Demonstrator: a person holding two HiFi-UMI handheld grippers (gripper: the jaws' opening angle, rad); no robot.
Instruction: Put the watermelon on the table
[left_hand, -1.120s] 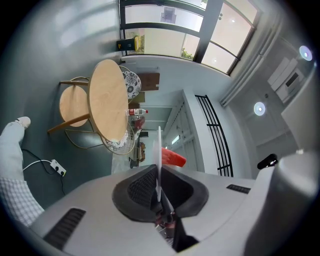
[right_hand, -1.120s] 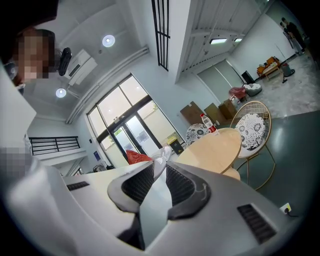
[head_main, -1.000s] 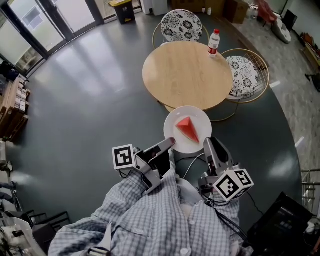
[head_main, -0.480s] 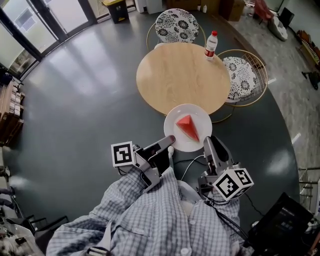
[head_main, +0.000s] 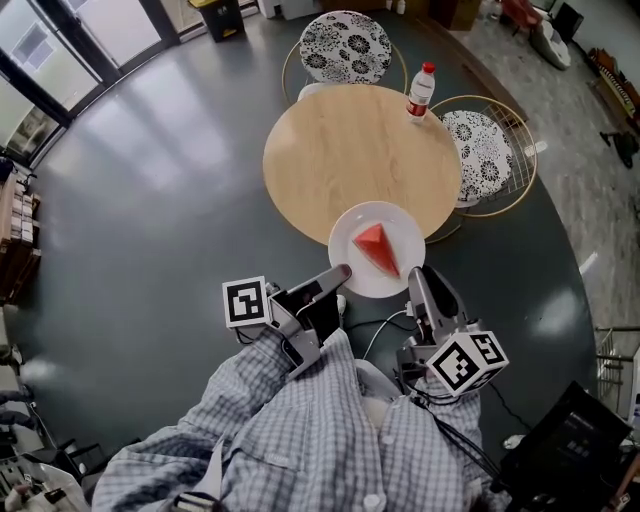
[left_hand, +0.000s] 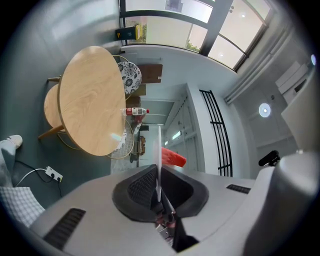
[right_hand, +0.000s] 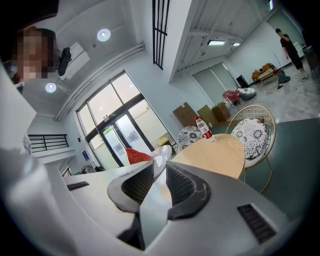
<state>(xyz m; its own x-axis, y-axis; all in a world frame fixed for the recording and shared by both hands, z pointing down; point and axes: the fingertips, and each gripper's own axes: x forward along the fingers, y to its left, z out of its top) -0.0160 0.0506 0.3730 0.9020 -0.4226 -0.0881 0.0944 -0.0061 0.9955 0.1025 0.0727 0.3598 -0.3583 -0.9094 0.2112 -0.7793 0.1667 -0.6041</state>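
Observation:
A red watermelon wedge lies on a white plate held in the air just short of the round wooden table. My left gripper is shut on the plate's left rim and my right gripper is shut on its right rim. In the left gripper view the plate shows edge-on between the jaws with the watermelon beyond it. The right gripper view has the plate pinched between the jaws, the wedge to the left and the table ahead.
A water bottle stands at the table's far right edge. Two wire chairs with patterned cushions sit at the table, one behind and one at the right. Dark grey floor lies all around. A black case sits at the lower right.
The table has drawn closer to the plate, whose far edge now overlaps the table's near rim. Both grippers keep their hold on the plate.

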